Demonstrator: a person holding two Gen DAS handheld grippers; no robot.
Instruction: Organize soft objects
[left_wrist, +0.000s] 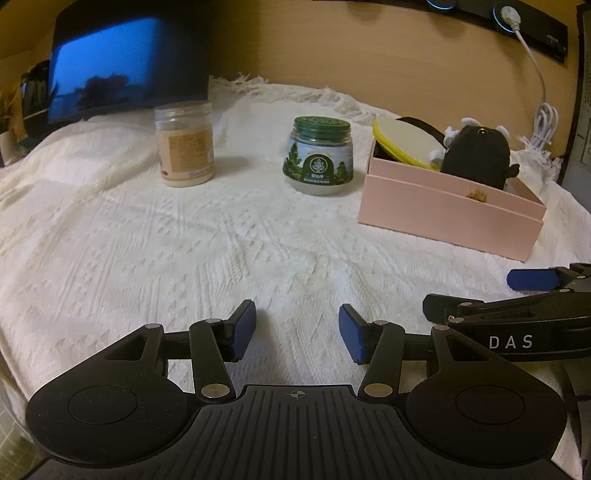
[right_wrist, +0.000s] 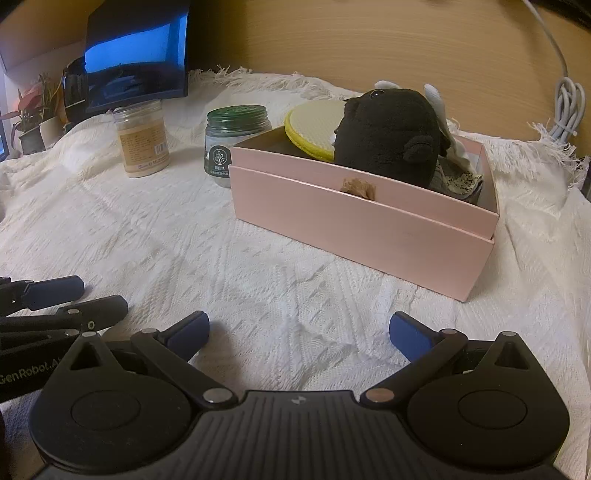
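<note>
A pink box (left_wrist: 443, 218) (right_wrist: 354, 229) stands on the white blanket at the right. Inside it sit a black plush toy (left_wrist: 476, 155) (right_wrist: 388, 136), a round yellow-rimmed pad (left_wrist: 402, 142) (right_wrist: 314, 127) and a patterned cloth (right_wrist: 458, 182). A small brown thing (right_wrist: 359, 188) pokes over the box's front wall. My left gripper (left_wrist: 297, 332) is open and empty, low over the blanket, well short of the box. My right gripper (right_wrist: 299, 336) is open and empty, just in front of the box; it also shows in the left wrist view (left_wrist: 480, 295).
A green-lidded jar (left_wrist: 318, 157) (right_wrist: 232, 142) and a beige jar (left_wrist: 184, 144) (right_wrist: 142, 138) stand behind on the blanket (left_wrist: 184, 240). A dark monitor (left_wrist: 125, 62) is at the back left, potted plants (right_wrist: 29, 118) beside it. A white cable (left_wrist: 543, 122) hangs at the back right.
</note>
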